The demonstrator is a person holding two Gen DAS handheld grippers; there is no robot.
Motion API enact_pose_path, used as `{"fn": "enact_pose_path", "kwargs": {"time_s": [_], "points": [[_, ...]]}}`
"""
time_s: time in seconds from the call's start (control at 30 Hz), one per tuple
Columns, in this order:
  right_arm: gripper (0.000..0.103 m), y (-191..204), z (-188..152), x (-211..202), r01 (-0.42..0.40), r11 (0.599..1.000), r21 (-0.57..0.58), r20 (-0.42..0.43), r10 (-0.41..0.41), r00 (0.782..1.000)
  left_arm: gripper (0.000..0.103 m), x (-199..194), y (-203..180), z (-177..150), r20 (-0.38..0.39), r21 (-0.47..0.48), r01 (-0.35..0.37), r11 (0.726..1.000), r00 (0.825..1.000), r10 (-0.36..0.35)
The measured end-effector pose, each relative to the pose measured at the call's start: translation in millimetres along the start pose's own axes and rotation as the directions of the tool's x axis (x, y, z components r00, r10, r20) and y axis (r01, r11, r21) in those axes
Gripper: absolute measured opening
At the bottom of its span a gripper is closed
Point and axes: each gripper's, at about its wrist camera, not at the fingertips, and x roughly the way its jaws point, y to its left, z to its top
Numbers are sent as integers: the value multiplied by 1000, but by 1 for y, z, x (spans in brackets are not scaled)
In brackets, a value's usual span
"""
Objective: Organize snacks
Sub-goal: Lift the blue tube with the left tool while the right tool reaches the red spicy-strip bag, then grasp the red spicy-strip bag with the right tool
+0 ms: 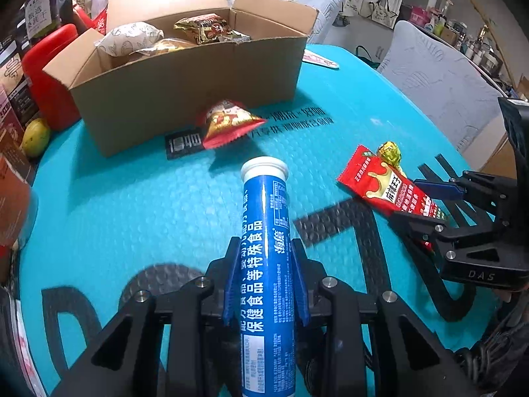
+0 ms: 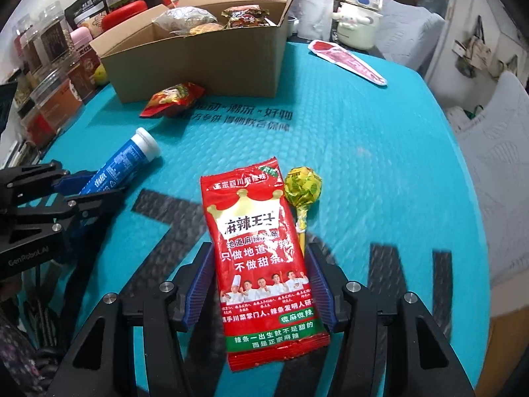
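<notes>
Hiding tube (image 1: 266,264) base: left fingers (image 1: 299,284); carton (image 1: 185,76) contents half seen

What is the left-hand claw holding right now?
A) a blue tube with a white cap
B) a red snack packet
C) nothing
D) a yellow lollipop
A: the left gripper has its blue pads pressed on both sides of the blue tube, white cap pointing toward the cardboard box.

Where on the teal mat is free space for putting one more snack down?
Free: the wide mat stretch right of the cardboard box, between the flat red packet and the lollipop. Crowded: the left edge, lined with jars, and the box front, where a small red snack bag lies.
</notes>
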Motion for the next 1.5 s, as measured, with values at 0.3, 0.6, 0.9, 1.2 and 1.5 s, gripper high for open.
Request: {"fn": "enact_pose_path", "kwargs": {"time_s": [0.3, 0.6, 0.9, 1.2, 1.5], "points": [[55, 17, -14, -10, -12, 1000, 25, -5, 12, 1000, 29, -10, 2, -14, -21, 16, 13, 1000, 1000, -13], [58, 31, -19, -10, 48, 999, -1, -6, -48, 999, 29, -11, 4, -16, -30, 40, 18, 999, 999, -17], [72, 29, -25, -11, 48, 999, -3, 37, -48, 998, 29, -9, 1, -19, -5, 52, -5, 999, 1000, 5], [76, 25, -28, -12, 63, 998, 27, 56, -64, 996, 29, -6, 1, -17, 3, 48, -5, 999, 1000, 4], [76, 25, -35, -38, 86, 993, 84, 111, -95, 989, 29, -8, 8, -18, -4, 39, 31, 999, 1000, -31]]}}
